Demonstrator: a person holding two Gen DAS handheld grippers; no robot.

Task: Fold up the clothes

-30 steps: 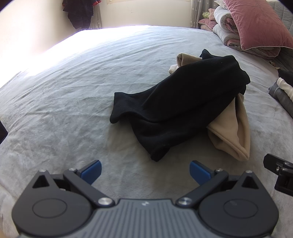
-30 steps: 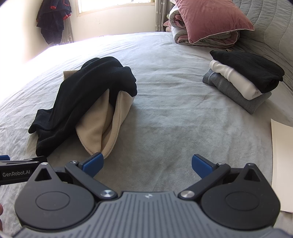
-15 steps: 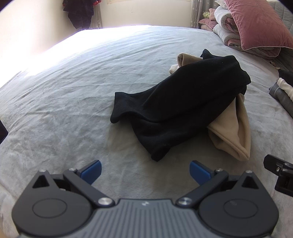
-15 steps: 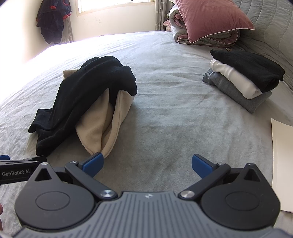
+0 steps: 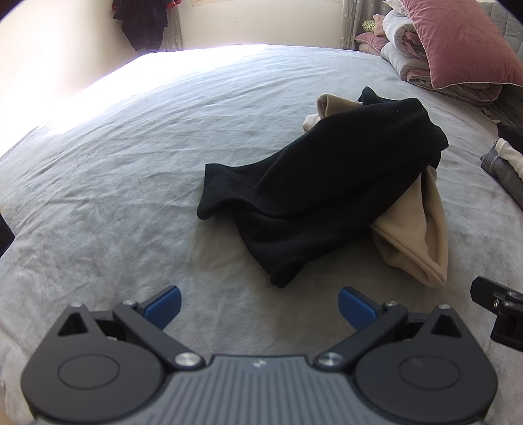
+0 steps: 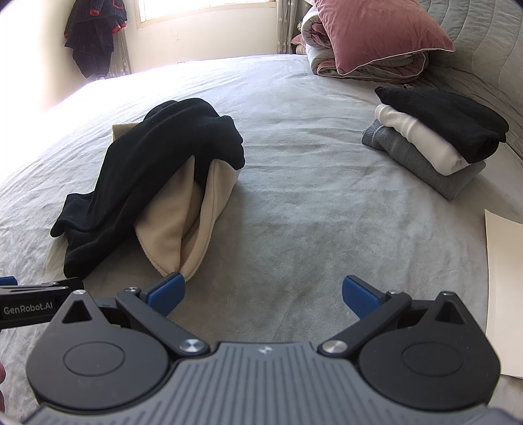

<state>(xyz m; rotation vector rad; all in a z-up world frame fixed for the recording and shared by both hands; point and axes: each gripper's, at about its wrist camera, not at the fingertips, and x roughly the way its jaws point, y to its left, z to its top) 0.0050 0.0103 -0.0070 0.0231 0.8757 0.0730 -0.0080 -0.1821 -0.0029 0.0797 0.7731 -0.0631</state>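
Hovering low over a wrinkly grey bed (image 6: 294, 202), the left gripper (image 5: 258, 304) and right gripper (image 6: 263, 294) both have fingers spread wide, holding nothing. "GenRobot.AI" reads on the left one's side. Just ahead a black garment (image 5: 313, 196) is draped over a beige one (image 6: 183, 225). Further right sits a folded stack (image 6: 434, 144), then pillows (image 6: 376, 36) and a sunny window (image 6: 202, 9).

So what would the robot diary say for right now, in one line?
left tool: open, empty | right tool: open, empty | black garment: unfolded, draped over beige garment | folded stack: three pieces, far right
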